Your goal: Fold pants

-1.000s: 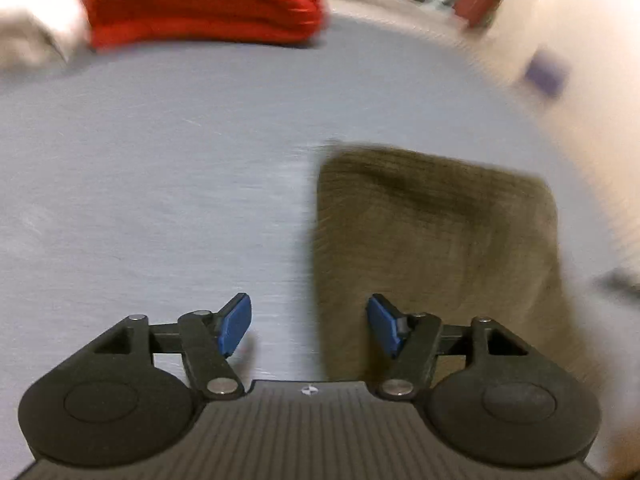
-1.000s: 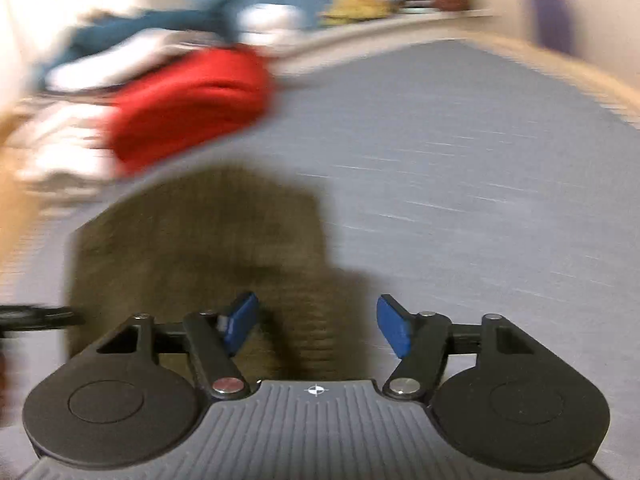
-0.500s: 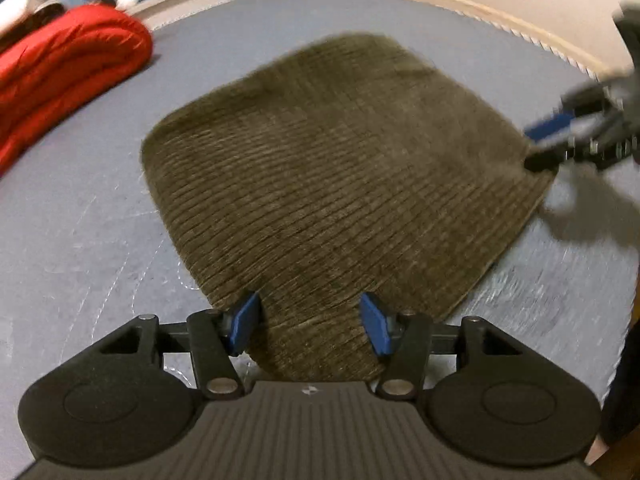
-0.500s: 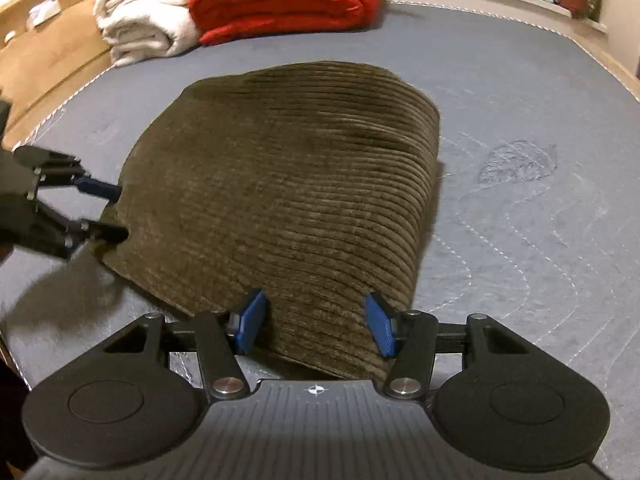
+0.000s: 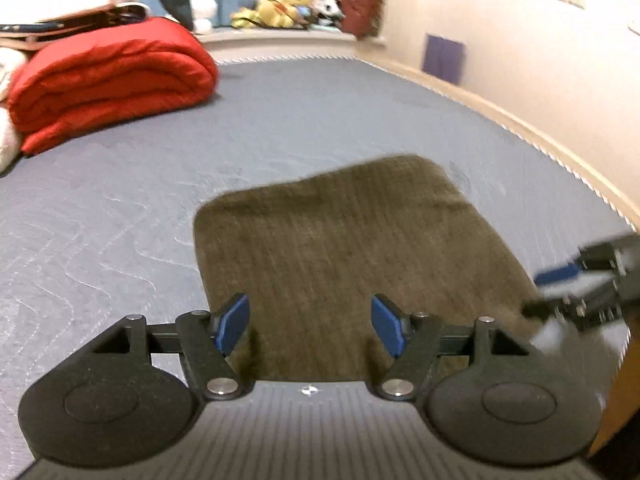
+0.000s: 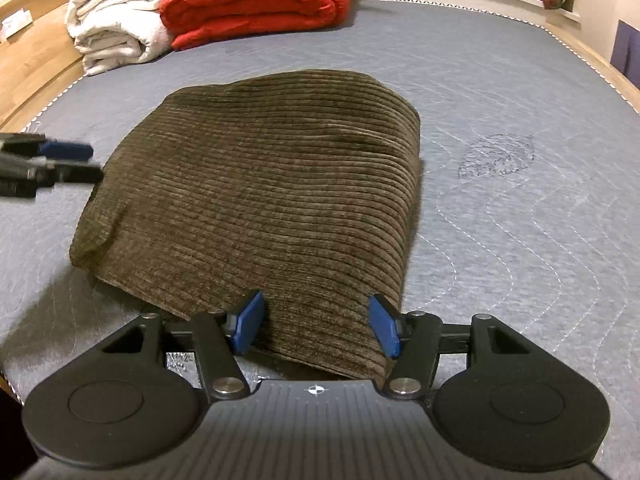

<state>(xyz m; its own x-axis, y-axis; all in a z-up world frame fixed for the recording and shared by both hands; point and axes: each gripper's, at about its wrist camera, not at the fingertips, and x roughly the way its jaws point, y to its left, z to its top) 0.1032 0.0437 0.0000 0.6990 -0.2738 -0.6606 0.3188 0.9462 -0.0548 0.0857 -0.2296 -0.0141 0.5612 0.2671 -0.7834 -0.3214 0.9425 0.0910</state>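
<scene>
The folded brown corduroy pants (image 6: 256, 188) lie on the bed (image 6: 500, 92) under my opening, empty tongs, left (image 5: 310, 324) and right (image 6: 316, 326), ribs crosswise; red quilt (image 6: 256, 0) and white towels (image 6: 116, 28) beyond.

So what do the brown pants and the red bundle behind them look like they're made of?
Pants: apparently corduroy, olive-brown and matte; fine parallel ribs run across the folded top. Red bundle: probably a padded quilt or sleeping bag with a smooth, slightly shiny shell; it rolls into thick puffy layers. The fibre of either can't be told.
</scene>
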